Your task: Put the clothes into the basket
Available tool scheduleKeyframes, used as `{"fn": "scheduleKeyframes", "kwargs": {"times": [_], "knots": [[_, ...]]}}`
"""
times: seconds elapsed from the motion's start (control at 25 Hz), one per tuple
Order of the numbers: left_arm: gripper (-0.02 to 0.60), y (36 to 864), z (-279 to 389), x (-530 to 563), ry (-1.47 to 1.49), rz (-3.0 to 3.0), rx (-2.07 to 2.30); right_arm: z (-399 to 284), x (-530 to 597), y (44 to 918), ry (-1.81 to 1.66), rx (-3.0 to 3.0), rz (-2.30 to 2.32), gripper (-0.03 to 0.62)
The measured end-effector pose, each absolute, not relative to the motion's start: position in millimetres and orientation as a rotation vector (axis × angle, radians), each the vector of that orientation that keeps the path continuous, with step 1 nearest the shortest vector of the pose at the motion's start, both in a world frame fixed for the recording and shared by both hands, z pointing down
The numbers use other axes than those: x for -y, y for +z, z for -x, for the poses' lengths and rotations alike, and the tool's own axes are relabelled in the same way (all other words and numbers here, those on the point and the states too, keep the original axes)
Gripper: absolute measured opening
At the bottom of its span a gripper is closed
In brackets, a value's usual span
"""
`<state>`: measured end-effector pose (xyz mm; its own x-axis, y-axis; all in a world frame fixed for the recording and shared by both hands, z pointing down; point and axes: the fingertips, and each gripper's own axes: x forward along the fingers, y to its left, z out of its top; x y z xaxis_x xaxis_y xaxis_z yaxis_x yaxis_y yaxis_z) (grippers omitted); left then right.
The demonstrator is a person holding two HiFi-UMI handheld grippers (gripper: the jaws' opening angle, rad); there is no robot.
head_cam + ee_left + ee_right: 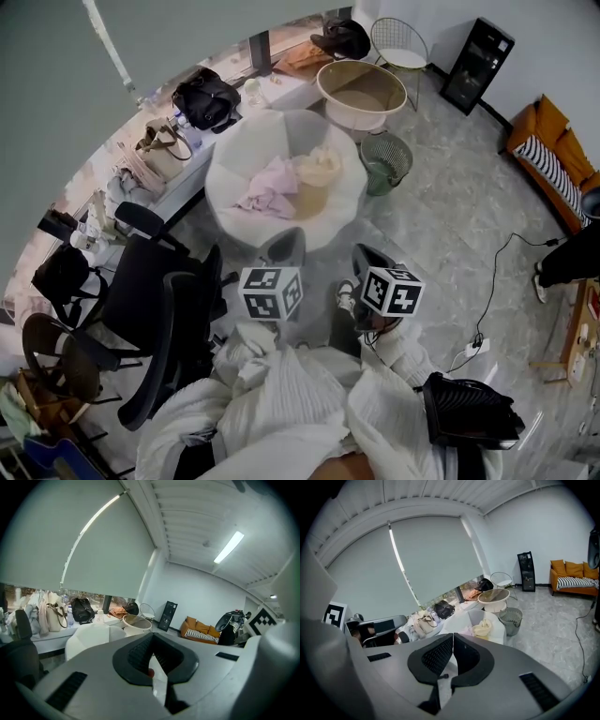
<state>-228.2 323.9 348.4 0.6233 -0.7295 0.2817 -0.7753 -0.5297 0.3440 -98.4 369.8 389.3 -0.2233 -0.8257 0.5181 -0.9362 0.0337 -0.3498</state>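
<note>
Left tongs [286, 246] and right tongs [368, 259] both clenched on my white garment [291, 394]. Basket [228, 164] ahead holds pink cloth [270, 192].

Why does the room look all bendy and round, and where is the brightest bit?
Head view: the wide lens bows the pale marble floor and the walls around it. Left gripper view: the long white ceiling lamp is the brightest spot, and the corners fade to black. Right gripper view: the grey roller blind curves like a dome, and the light is soft, with no hard shadows.
</note>
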Motion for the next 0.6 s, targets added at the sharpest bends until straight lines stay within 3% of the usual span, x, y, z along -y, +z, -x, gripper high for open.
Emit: {"fn": "scheduleKeyframes", "kwargs": {"times": [0.6], "knots": [[0.006, 352.9, 146.0, -230.3, 0.198, -2.406, 1.245, 6.3, -266.0, 393.2, 0.983, 2.146, -1.849, 0.025]]}}
